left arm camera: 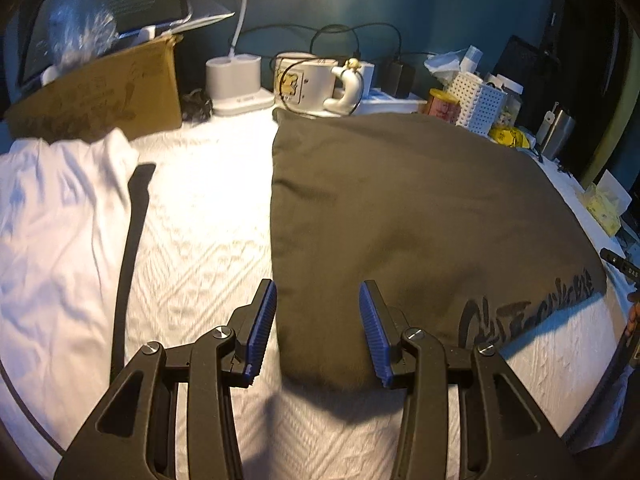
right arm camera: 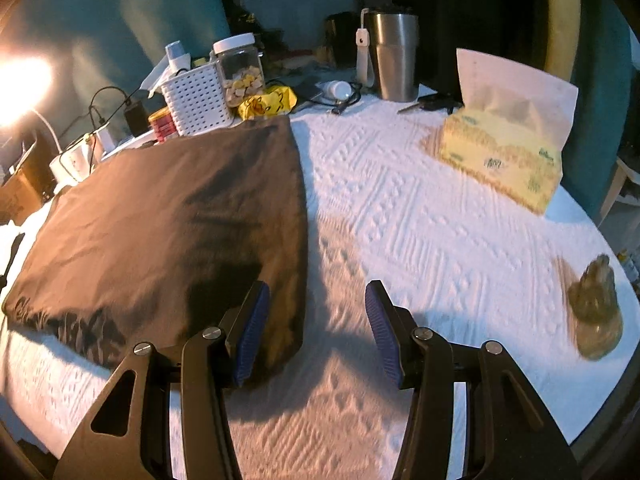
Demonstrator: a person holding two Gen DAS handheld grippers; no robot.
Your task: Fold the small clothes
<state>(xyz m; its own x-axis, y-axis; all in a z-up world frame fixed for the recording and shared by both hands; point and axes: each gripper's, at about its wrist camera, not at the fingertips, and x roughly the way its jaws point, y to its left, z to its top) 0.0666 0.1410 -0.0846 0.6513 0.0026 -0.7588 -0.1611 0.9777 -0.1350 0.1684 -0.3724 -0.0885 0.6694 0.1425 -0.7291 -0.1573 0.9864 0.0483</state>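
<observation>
A dark olive-brown garment with dark lettering near its front edge lies flat on the white textured tablecloth. It also shows in the right wrist view. My left gripper is open and empty, hovering over the garment's near left corner. My right gripper is open and empty, straddling the garment's near right edge, its left finger over the cloth. A white garment lies crumpled at the left.
A cardboard box, mug, white basket, jar and steel tumbler line the back edge. A tissue box and a small glass figure sit at the right.
</observation>
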